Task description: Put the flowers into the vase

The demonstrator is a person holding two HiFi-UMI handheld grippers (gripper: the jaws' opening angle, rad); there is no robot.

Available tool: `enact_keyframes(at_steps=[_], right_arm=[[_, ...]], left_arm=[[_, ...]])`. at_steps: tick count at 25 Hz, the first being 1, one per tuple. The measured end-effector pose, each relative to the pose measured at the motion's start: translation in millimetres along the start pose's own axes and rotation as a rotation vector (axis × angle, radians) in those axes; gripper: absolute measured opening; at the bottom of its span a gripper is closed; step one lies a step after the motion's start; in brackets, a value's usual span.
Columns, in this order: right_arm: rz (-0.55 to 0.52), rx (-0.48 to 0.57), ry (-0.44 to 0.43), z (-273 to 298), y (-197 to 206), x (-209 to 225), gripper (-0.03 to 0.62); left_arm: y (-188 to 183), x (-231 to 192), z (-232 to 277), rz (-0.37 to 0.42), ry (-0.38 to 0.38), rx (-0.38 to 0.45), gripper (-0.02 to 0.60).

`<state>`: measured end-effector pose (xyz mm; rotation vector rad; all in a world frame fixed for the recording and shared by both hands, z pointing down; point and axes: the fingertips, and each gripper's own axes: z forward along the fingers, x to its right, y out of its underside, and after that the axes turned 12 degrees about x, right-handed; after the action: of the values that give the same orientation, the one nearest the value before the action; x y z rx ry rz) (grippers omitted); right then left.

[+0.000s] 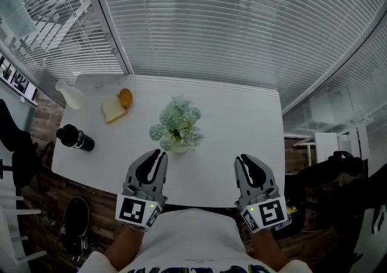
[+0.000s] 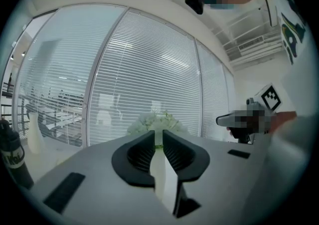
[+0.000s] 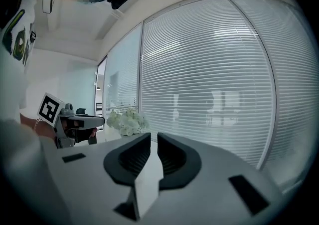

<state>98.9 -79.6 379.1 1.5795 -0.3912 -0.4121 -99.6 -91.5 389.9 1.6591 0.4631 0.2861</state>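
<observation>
Black fingers (image 2: 143, 152) of the left gripper (image 1: 158, 155) stand narrowly apart and empty. The right gripper (image 1: 243, 160) has a slimmer gap, also empty. Both are held level, pointing up-frame from the lower edge. A white flower bunch (image 1: 176, 121) stands upright mid-frame on the white bench (image 1: 242, 114), blooms up. Only the head and left gripper views catch the black bottle (image 1: 75, 138) at far left.

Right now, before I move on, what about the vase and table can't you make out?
- Small pale vase: in the head view, the white-green flower bunch covers nearly all of it; in the left gripper view, the left claw blocks it.
- Black cylindrical bottle: label blurred and cut by the left gripper view's edge.
- Pale container, head view's upper left: too small to identify.
</observation>
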Motion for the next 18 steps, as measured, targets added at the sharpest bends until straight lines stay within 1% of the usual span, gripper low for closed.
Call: enact_keyframes(at_steps=[5,18], right_arm=[[-0.009,-0.004,0.019,-4.0,0.2,1.0,0.042],[-0.01,0.0,0.031,-4.4,2.4,-3.0,0.041]], left_arm=[[-0.1,0.0,-3.6,0.003,-0.002,-0.003,0.058],[7.1,2.1,-8.7,-0.007,0.012,-0.012,0.057]])
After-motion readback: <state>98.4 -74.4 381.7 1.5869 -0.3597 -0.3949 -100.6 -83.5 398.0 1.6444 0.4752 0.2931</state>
